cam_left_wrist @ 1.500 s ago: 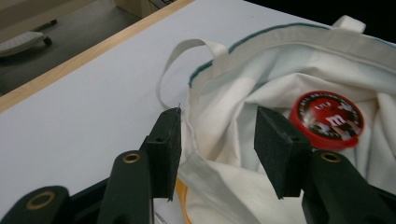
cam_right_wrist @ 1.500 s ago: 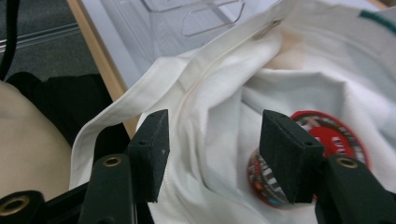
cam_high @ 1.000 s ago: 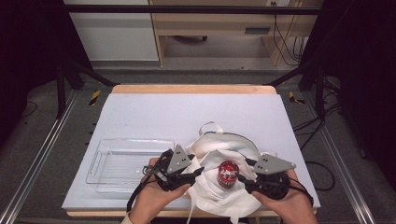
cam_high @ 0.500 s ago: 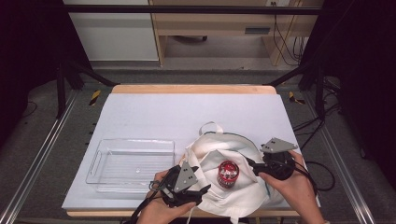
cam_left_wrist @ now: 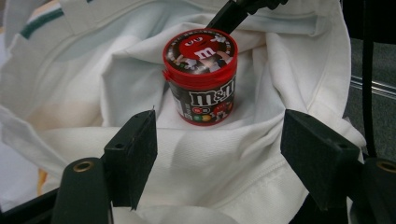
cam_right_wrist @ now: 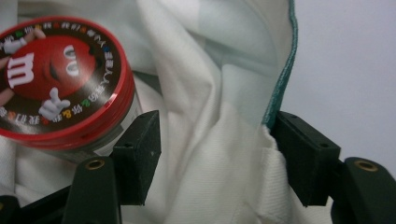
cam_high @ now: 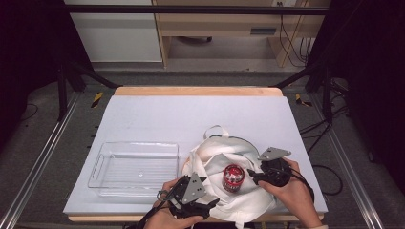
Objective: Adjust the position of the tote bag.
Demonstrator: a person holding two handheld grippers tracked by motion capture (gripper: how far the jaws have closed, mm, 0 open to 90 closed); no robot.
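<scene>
A white tote bag [cam_high: 215, 155] lies open at the table's near right. A red M&M's can [cam_high: 233, 176] stands upright inside it. My left gripper [cam_high: 211, 192] is at the bag's near rim. Its jaws have just been opening and stand wide [cam_left_wrist: 219, 154] over the bag's cloth [cam_left_wrist: 93, 79], with the can [cam_left_wrist: 201, 74] beyond them. My right gripper [cam_high: 253, 174] is at the can's right. Its jaws [cam_right_wrist: 219, 140] have just been closing. Loose bag cloth [cam_right_wrist: 210, 154] with a green edge lies between them, and the can [cam_right_wrist: 56, 79] sits beside the left pad.
A clear plastic tray [cam_high: 102, 162] lies empty to the left of the bag. The white table top [cam_high: 191, 119] stretches away behind both. Dark frame posts stand at the far corners, and cables trail off the right side.
My left gripper has dropped from the bag's left rim toward the table's near edge. The right gripper has shifted outward to the right and lower. The can stays in place.
</scene>
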